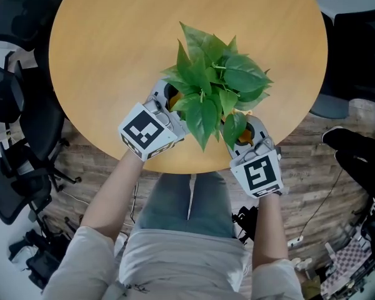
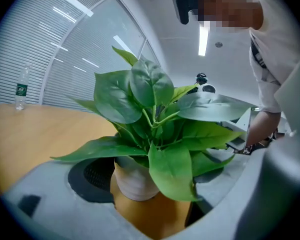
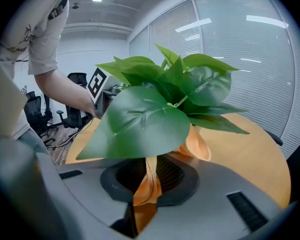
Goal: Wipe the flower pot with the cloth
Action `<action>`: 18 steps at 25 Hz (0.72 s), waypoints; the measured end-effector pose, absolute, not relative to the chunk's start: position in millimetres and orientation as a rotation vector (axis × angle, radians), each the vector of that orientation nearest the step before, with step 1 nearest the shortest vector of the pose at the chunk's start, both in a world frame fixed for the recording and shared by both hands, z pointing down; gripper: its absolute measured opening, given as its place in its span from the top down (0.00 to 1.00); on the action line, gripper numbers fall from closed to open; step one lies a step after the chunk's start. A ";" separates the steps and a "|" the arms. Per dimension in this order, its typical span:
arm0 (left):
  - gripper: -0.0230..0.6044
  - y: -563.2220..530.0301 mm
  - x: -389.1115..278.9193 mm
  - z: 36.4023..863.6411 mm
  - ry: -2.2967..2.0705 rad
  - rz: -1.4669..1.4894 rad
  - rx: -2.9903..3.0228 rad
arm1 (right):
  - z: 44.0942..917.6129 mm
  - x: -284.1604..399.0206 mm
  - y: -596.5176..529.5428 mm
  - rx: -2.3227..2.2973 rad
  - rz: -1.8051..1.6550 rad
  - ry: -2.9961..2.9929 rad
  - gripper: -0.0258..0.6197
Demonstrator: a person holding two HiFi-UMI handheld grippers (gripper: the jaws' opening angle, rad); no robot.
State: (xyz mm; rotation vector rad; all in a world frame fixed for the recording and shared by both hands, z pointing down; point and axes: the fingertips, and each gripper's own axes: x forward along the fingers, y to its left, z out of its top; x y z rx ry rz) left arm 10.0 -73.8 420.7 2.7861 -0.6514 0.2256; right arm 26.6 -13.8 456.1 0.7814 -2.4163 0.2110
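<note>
Head view and both gripper views. The flower pot [image 2: 135, 183], white and ribbed, stands near the edge of the round wooden table [image 1: 112, 55] closest to me, and its green leaves [image 1: 212, 83] hide it entirely from above. My left gripper [image 1: 167, 99] lies to the left of the flower pot. Its jaws stand apart with the pot between them, and bare table shows in the gap in front of the pot. Whether either jaw touches the pot wall I cannot tell, since a leaf covers one side. My right gripper [image 1: 250, 133] lies to the right of the flower pot, under the outermost leaves. Its jaws are closed on the orange cloth [image 3: 146, 186], which is pinched into a narrow fold. From there the cloth runs up toward the pot and bunches just beneath the foliage. A clear plastic bottle [image 2: 21, 89] stands upright on the table, well apart from the flower pot on its far side.
</note>
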 end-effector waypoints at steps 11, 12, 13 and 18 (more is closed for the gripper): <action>0.25 -67.5 18.0 420.9 -0.905 0.220 2.686 | 455.0 32.7 -9.1 0.794 0.237 -2.447 0.89; 0.25 -67.6 18.1 420.5 -0.918 0.217 2.681 | 454.7 33.3 -9.7 0.792 0.232 -2.447 0.89; 0.25 -66.9 17.9 420.3 -0.926 0.215 2.676 | 454.6 33.8 -9.7 0.789 0.227 -2.445 0.89; 0.25 -59.4 11.6 419.7 -0.905 0.220 2.659 | 454.4 34.1 -12.1 0.782 0.224 -2.435 0.89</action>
